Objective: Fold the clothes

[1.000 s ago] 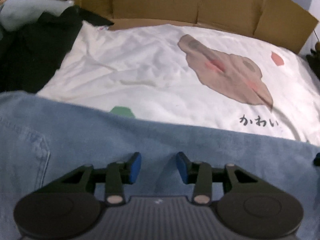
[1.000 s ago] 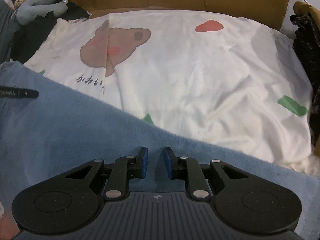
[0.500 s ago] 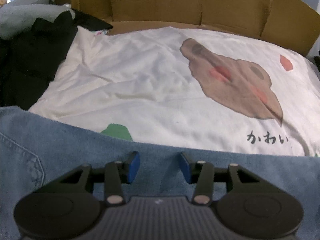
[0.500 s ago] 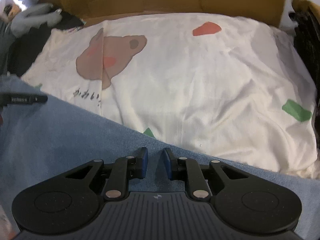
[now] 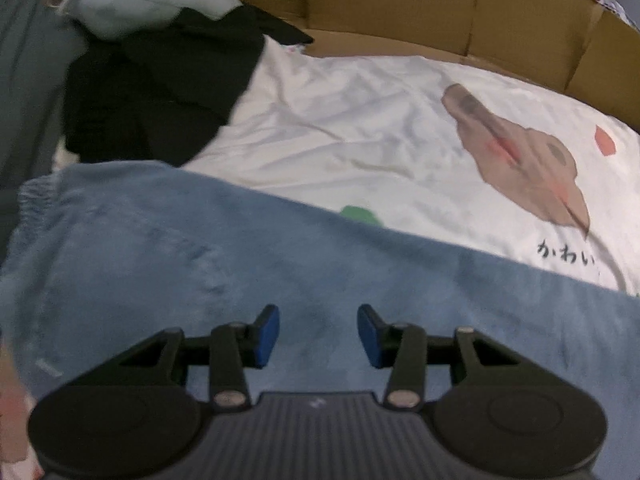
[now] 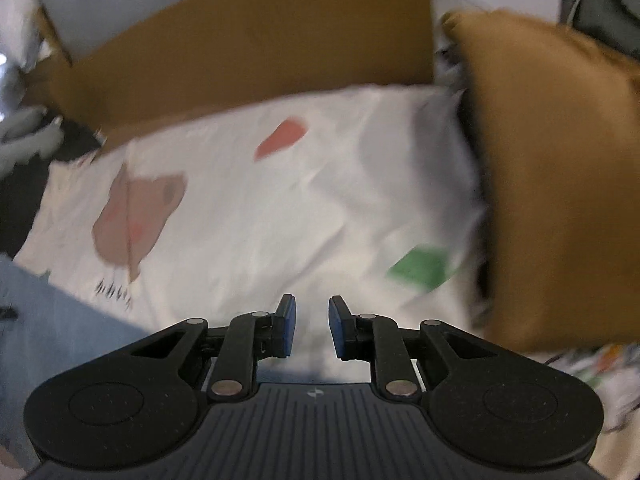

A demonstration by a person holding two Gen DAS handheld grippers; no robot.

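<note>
A light blue denim garment [image 5: 280,264] lies spread across the near half of the left wrist view, on a white sheet [image 5: 360,128] printed with a brown bear and coloured spots. My left gripper [image 5: 318,336] hovers over the denim, open, with nothing between its blue pads. In the blurred right wrist view only a corner of the denim [image 6: 60,320] shows at the lower left. My right gripper [image 6: 312,328] stands over the bare white sheet [image 6: 320,200], its pads a narrow gap apart and holding nothing.
A black garment [image 5: 160,88] and a grey one [image 5: 132,4] are piled at the far left. Brown cardboard walls [image 5: 400,4] [image 6: 260,48] close off the back. A mustard-brown cushion or garment [image 6: 560,200] bulks at the right, close to my right gripper.
My right gripper has swung right and up, off the denim and over the white sheet; the brown bulk came into view. The left view shifted left and rose, showing the denim's left edge.
</note>
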